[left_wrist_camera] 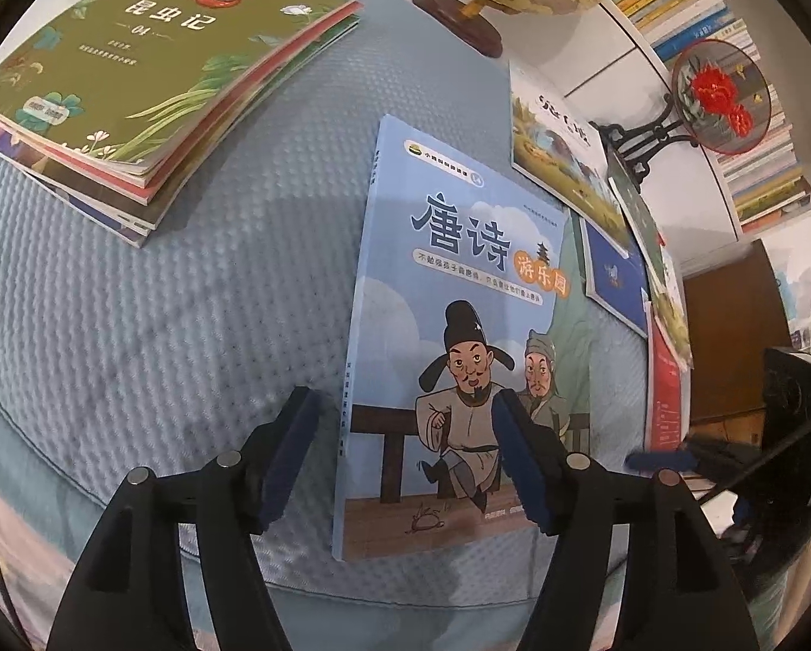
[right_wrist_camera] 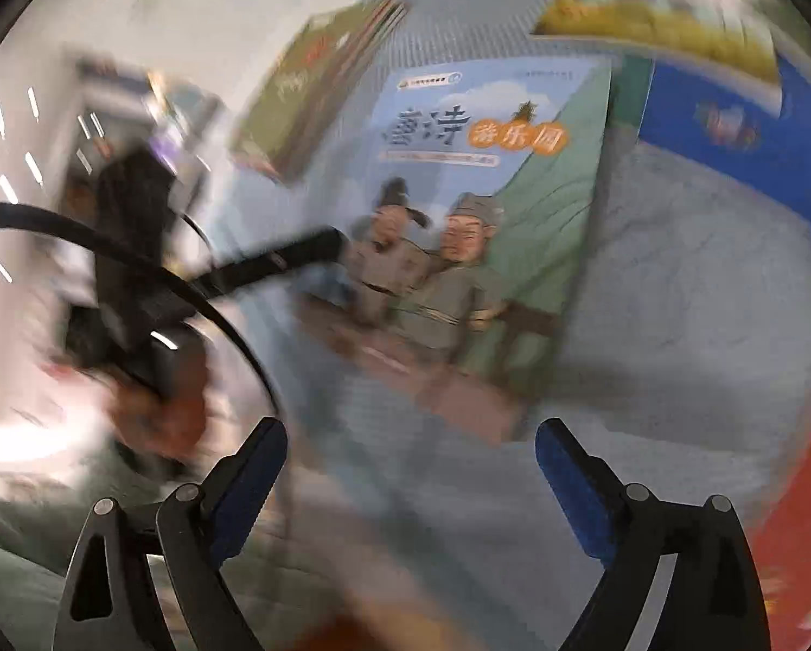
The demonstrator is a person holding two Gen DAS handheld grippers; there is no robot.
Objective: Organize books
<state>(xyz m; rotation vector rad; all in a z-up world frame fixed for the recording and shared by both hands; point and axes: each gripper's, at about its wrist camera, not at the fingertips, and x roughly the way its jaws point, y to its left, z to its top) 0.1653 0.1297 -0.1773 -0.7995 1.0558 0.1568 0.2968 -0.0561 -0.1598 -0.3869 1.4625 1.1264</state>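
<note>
Pale blue book (left_wrist_camera: 459, 325) with two cartoon men in old robes, lying flat on blue quilted cover (left_wrist_camera: 188, 298), left gripper (left_wrist_camera: 405, 450) released astride its spine edge, right gripper (right_wrist_camera: 410, 466) released, empty, above it

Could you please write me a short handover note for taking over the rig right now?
Left tongs: open, straddling the spine edge of the blue poetry book, not gripping.
Right tongs: open, empty, just short of that book's near edge; this view is blurred.
The book lies flat on the blue quilted cover.
Done: a stack topped by the green book sits at the far left.
Left: the poetry book and the loose books on the right.
</note>
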